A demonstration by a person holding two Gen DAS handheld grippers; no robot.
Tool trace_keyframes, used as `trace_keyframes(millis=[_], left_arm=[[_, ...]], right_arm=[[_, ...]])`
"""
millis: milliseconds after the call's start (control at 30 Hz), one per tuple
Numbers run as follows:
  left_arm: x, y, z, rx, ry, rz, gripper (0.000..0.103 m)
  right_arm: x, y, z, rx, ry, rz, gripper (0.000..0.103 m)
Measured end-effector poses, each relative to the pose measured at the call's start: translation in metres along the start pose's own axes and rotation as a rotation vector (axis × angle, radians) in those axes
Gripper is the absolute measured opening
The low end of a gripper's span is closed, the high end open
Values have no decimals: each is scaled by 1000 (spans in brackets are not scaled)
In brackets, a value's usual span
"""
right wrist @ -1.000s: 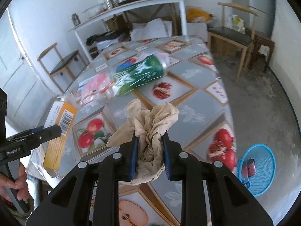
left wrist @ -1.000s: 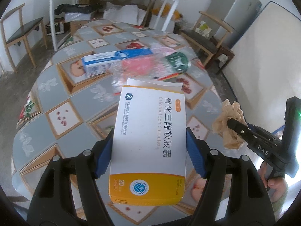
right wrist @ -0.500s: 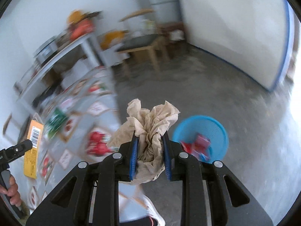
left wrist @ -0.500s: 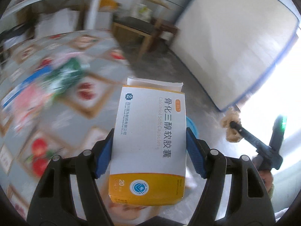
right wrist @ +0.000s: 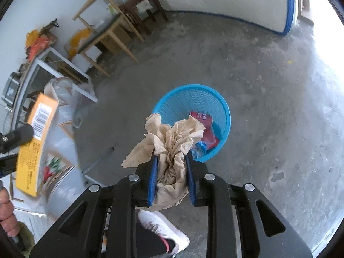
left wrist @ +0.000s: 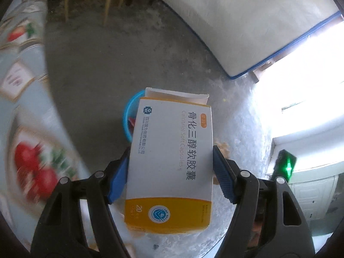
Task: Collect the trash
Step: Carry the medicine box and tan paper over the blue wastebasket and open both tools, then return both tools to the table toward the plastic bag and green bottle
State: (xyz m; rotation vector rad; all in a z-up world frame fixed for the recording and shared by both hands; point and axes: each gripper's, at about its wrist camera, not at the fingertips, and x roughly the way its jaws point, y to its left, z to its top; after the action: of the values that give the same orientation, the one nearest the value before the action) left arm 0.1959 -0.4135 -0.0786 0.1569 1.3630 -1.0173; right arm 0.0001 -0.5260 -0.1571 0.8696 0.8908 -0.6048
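My left gripper (left wrist: 171, 163) is shut on a white and orange medicine box (left wrist: 172, 161), held in the air off the table's edge. The box also shows at the left of the right wrist view (right wrist: 35, 144). My right gripper (right wrist: 172, 161) is shut on a crumpled beige paper napkin (right wrist: 172, 142), held above the floor just short of a blue mesh trash basket (right wrist: 189, 99). The basket holds red and blue wrappers (right wrist: 204, 126). In the left wrist view the basket's rim (left wrist: 126, 116) peeks out behind the box.
The table with the fruit-pattern cloth (left wrist: 25, 111) is at the left. Wooden chairs (right wrist: 111, 34) and a white mattress (left wrist: 247, 21) stand farther off on the concrete floor. The person's white shoe (right wrist: 163, 230) is below my right gripper.
Both grippers have swung away from the table toward the floor, carrying the box and the napkin. The blue basket is now close in front of the right gripper.
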Motion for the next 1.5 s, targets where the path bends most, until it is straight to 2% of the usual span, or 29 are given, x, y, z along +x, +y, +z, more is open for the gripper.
trace_keyframes(millis=[100,133,167,200,233,333,400,500,700,800,867,967,1033,1100,1167,1233,1433,1500], left_arm=[[33,-5,31,-17,4,0,72],[43,-3,39,-26,9,-16,80],[59,-1,49,-58,23,-40,86],[70,1,56,-87,29,-47,86],[80,5,62,-120,40,-51,86],[92,11,59,-165,76,-47,86],[87,11,54,-140,71,-67,86],[61,8,49,-80,9,-66,86],[-20,1,22,14,-149,-71,86],[-72,3,-5,62,-234,-46,86],[-103,9,-23,86,-275,-37,87],[-141,24,-50,106,-321,2,88],[-171,43,-73,91,-354,39,89],[-205,73,-103,41,-395,86,89],[-227,97,-127,-3,-427,131,89],[-257,125,-163,-65,-476,212,89],[-318,183,-249,-279,-547,429,89],[-333,195,-272,-346,-563,463,89]], right_arm=[[41,-10,27,25,36,6,28],[59,-13,36,23,40,-24,30],[74,-17,43,19,41,-44,38],[88,-20,47,20,43,-55,44],[106,-29,50,35,56,-77,46],[129,-49,49,100,89,-92,46],[130,-54,46,106,75,-90,48],[124,-58,42,106,43,-78,51],[97,-45,50,63,-33,-91,51],[77,-30,48,1,-80,-95,51],[71,-21,46,-37,-73,-76,51],[81,-9,44,-75,-13,-38,51],[102,-5,42,-65,59,-21,52],[129,-4,41,-46,131,-23,59],[163,-3,40,-35,214,-49,61],[192,-2,39,-39,272,-85,62],[268,19,41,-128,390,-183,65],[287,26,44,-152,402,-214,70]])
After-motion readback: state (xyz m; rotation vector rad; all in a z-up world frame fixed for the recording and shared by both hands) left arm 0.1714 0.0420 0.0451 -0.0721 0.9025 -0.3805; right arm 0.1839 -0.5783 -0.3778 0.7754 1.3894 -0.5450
